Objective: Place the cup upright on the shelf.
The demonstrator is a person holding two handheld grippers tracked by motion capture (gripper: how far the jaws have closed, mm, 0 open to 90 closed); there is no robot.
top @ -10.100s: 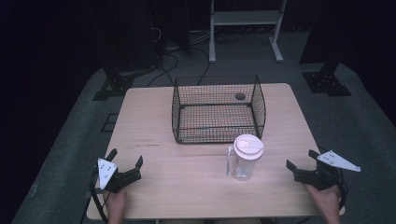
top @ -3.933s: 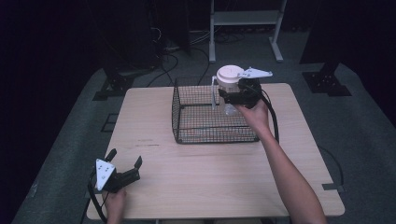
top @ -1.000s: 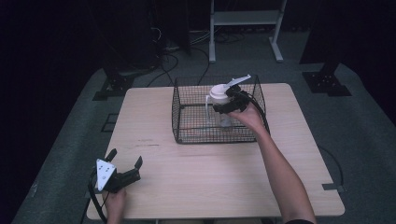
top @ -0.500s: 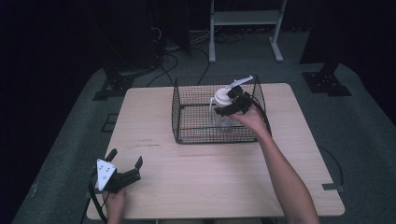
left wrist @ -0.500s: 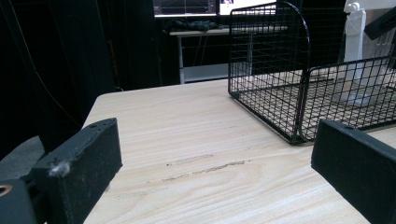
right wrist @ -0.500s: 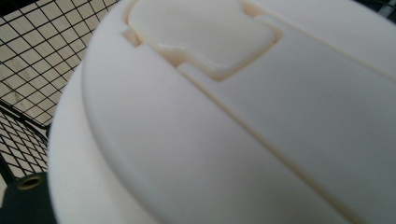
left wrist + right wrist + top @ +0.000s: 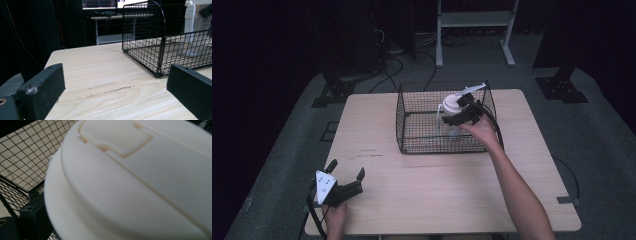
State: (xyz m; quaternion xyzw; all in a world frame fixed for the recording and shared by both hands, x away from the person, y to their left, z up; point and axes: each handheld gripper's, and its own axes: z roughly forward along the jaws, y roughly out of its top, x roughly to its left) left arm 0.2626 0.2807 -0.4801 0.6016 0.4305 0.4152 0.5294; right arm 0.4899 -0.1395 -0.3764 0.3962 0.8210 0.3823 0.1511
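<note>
A clear jug with a white lid (image 7: 450,103) stands inside the black wire basket (image 7: 402,121), near its right wall. My right gripper (image 7: 463,113) reaches over that wall and straddles the lid. Its jaws have just been opening and stand open, with the lid (image 7: 140,177) still between them; one black finger (image 7: 32,220) shows at the lid's lower left edge. My left gripper (image 7: 346,169) rests at the table's front left corner, open and with nothing in it (image 7: 116,87). From there the basket (image 7: 160,50) and the jug (image 7: 191,30) lie ahead to the right.
The basket sits at the back middle of the wooden table (image 7: 437,190). A small dark object (image 7: 454,131) lies on the basket floor by the jug. Cables (image 7: 392,65) and stand feet (image 7: 472,20) cover the floor behind the table.
The jug and my right gripper have sunk slightly into the basket. My left gripper has kept still.
</note>
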